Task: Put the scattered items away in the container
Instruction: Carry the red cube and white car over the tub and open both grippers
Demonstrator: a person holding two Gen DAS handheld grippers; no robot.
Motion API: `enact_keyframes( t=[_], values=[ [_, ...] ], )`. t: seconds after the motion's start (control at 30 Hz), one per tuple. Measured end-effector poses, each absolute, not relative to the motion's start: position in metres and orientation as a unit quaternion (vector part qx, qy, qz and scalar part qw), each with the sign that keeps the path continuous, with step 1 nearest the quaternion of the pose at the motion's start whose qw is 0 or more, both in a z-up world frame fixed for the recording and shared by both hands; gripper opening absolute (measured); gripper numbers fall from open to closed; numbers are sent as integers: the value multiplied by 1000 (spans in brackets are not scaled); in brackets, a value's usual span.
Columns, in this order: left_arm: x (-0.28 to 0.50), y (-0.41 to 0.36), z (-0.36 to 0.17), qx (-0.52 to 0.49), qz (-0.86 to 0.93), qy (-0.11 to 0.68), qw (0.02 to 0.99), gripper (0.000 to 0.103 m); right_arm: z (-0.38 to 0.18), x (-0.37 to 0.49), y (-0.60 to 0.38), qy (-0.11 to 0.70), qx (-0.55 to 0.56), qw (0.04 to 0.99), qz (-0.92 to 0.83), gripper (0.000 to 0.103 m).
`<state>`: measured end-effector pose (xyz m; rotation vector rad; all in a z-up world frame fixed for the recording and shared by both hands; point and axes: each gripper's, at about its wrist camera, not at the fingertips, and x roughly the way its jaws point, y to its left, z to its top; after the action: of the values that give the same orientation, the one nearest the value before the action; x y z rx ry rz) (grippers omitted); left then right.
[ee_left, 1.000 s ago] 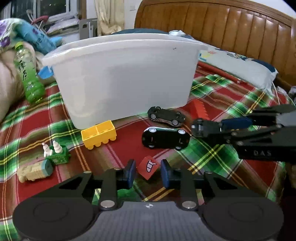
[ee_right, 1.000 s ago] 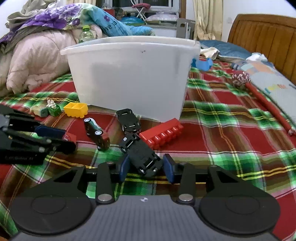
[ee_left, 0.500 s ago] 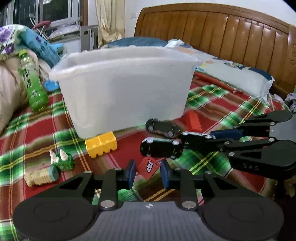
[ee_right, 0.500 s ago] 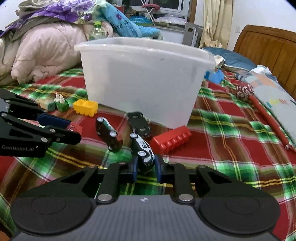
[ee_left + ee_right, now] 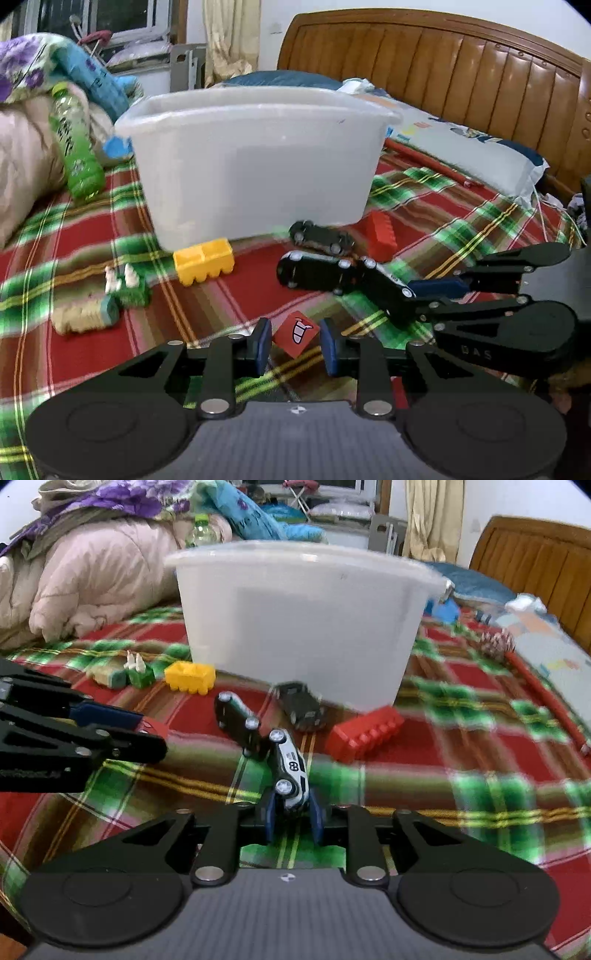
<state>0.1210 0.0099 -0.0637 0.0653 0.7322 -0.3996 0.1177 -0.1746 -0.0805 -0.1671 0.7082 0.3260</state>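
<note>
**Two grippers, each with a toy**

The left gripper [image 5: 295, 345] has a red cube with a grin [image 5: 295, 333] between its blue pads [image 5: 263, 343]. The cube sits tilted on one corner, and it is hard to tell if the pads press on it.

The right gripper [image 5: 290, 814] holds a white toy car [image 5: 290, 771] by one end. Its jaws are opening, but the pads are on the car. Both grippers point down at the plaid blanket [image 5: 480, 775].

Two black toy cars [image 5: 236, 720] [image 5: 301, 705] lie near. There is one red brick [image 5: 364, 733], one yellow brick [image 5: 190, 677] and one green block [image 5: 140, 675]. The white tub [image 5: 303, 620] stands behind them.

A second ago the white car lay flat between open pads. Now it is tipped up.
</note>
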Motion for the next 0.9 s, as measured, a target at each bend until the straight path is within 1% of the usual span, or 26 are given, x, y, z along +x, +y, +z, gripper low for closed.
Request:
enact_keyframes(
  t=[0.03, 0.07, 0.13, 0.27, 0.3, 0.6, 0.9],
  values=[
    [120, 11, -64, 30, -193, 356, 914, 32, -82, 119, -175, 343, -79, 923, 155, 46],
    [120, 12, -63, 29, -192, 356, 914, 32, -84, 123, -176, 342, -75, 924, 153, 46],
    [119, 15, -60, 25, -189, 352, 916, 32, -87, 128, -176, 352, -69, 920, 159, 29],
    [118, 20, -44, 19, -189, 337, 922, 32, -78, 123, -172, 343, -83, 923, 155, 27],
    [118, 21, -39, 17, -189, 331, 924, 32, -73, 122, -172, 337, -82, 925, 153, 22],
    [131, 25, 15, -10, -184, 283, 941, 32, -21, 121, -174, 284, -73, 944, 149, 22],
    [152, 23, 62, -26, -181, 238, 954, 32, 19, 136, -175, 250, -46, 955, 154, 22]
  ],
)
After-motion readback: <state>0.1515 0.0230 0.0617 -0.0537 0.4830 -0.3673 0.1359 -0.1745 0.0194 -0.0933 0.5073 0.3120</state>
